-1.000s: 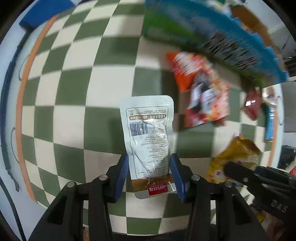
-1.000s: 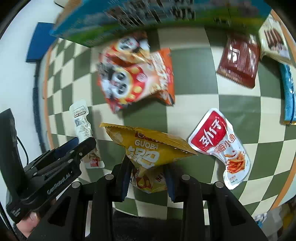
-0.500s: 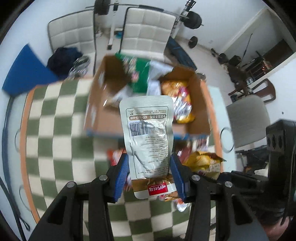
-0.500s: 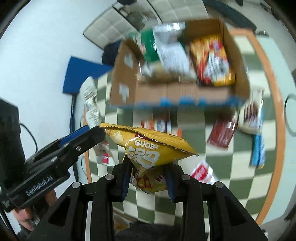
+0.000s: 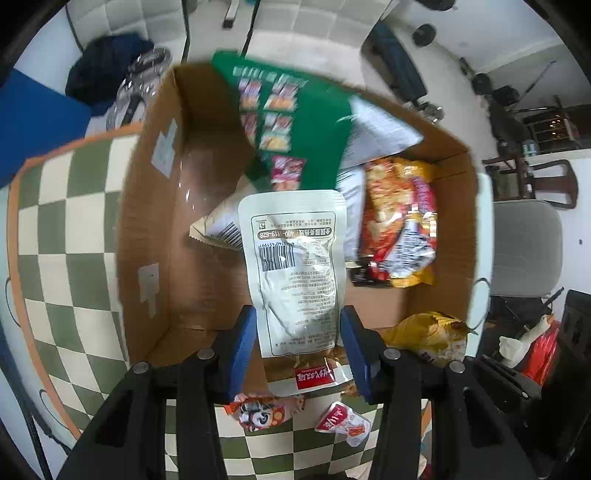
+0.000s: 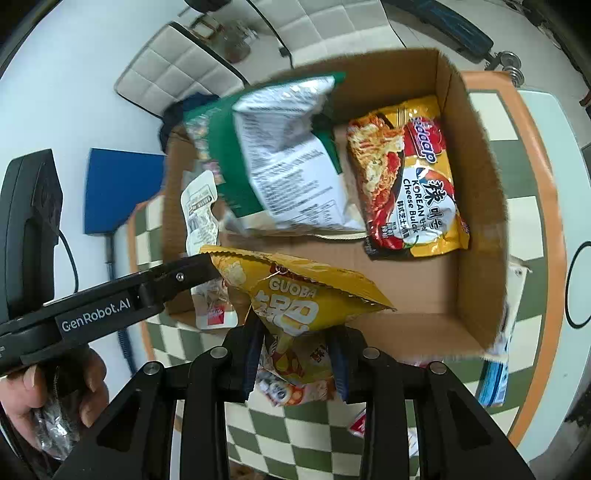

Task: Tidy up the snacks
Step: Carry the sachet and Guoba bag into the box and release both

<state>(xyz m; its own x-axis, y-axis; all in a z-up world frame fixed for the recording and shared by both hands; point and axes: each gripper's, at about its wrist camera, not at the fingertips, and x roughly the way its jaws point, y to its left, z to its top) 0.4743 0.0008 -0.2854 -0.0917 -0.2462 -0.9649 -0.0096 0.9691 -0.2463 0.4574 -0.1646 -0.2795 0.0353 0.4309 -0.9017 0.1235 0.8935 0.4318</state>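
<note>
While both packets hang over the cardboard box (image 5: 147, 206), they look featherlight and floppy.
Left gripper (image 5: 298, 343) pinches the white pouch (image 5: 295, 258) low down; right gripper (image 6: 297, 354) clamps the yellow bag (image 6: 295, 306) mid-body.

Looks like a spare room at home doubling as a gym. White quilted padded chairs (image 5: 317, 22) sit at 12 o'clock, black barbell weight plates (image 5: 424, 35) lie on the pale floor around 1 o'clock, and a grey upholstered chair (image 5: 524, 247) is at 3. The green-and-cream checkered tablecloth with orange edge (image 5: 74, 236) feels domestic too.
</note>
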